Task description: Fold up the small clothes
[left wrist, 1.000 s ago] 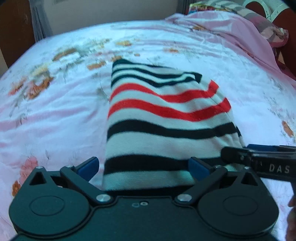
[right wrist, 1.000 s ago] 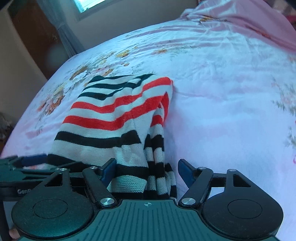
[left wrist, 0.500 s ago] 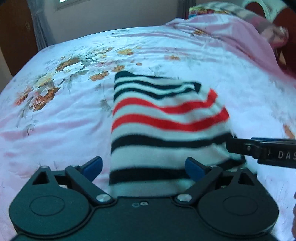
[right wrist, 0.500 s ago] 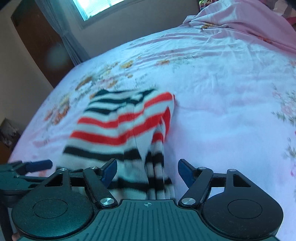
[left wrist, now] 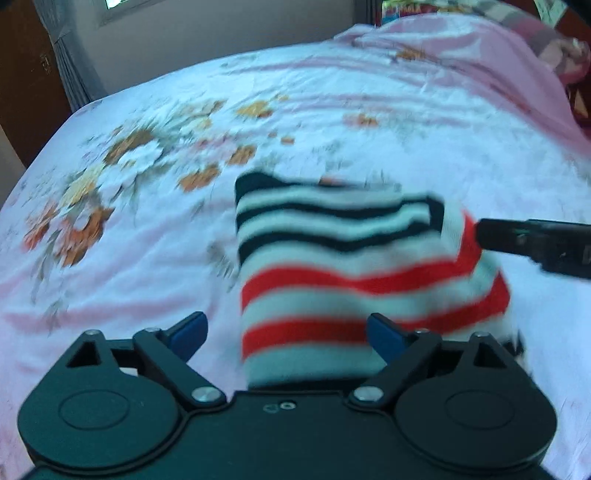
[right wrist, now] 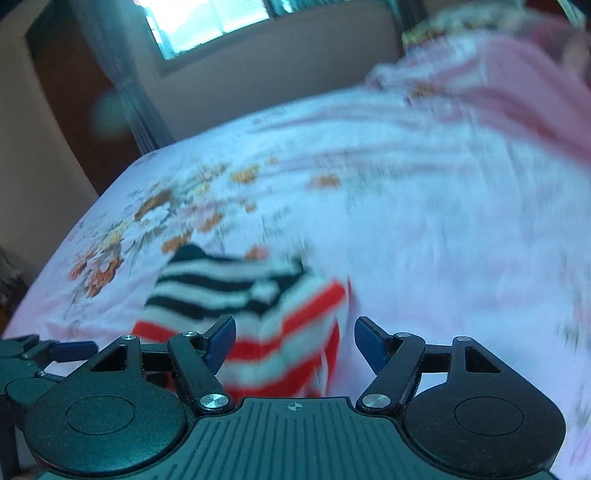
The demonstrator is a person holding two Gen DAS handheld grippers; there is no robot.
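Nearest the left wrist camera, the left gripper is seen with its blue-tipped fingers spread wide, nothing pinched between them. In the right wrist view, the right gripper is likewise seen with fingers spread apart. Just beyond both, a folded striped garment in black, white and red is laid on the floral bedsheet. Farther back, a rumpled pink blanket is seen, then a window. Both views are blurred.
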